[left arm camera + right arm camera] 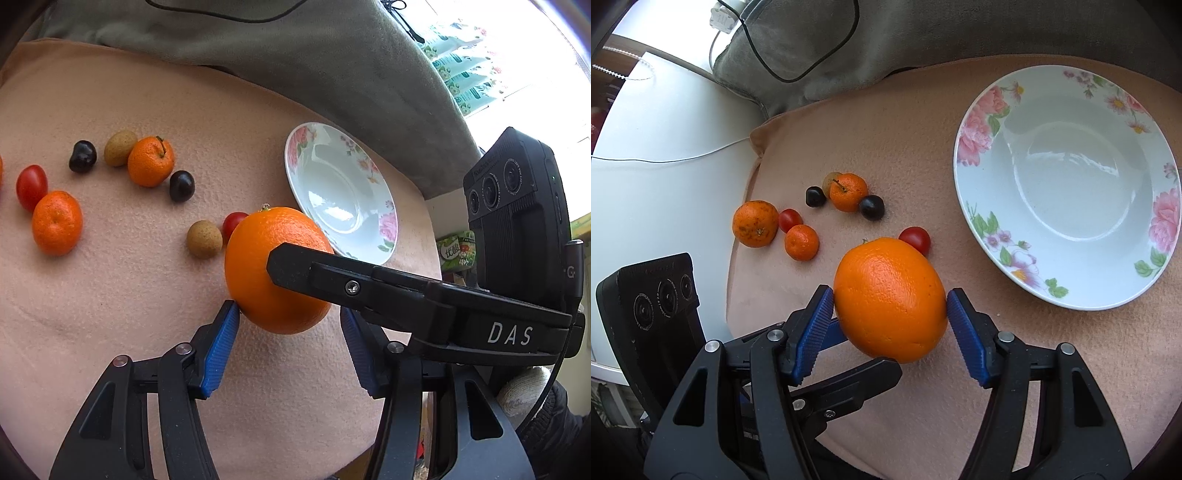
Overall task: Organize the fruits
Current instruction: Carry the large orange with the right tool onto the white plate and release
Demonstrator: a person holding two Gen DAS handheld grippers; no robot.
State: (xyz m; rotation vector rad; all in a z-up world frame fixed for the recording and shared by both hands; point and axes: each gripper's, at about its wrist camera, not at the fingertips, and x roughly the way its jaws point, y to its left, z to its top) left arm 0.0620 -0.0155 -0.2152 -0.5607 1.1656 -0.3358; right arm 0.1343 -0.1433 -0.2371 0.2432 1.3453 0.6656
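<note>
Right tool (pixel 890 314) clamps the orange (pixel 890 299); left tool (pixel 290 343) wide, seemingly touching it

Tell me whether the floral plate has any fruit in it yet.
Empty. The floral plate shows only bare white glaze in both views; the big orange sits between the right gripper pads, outside it.
</note>
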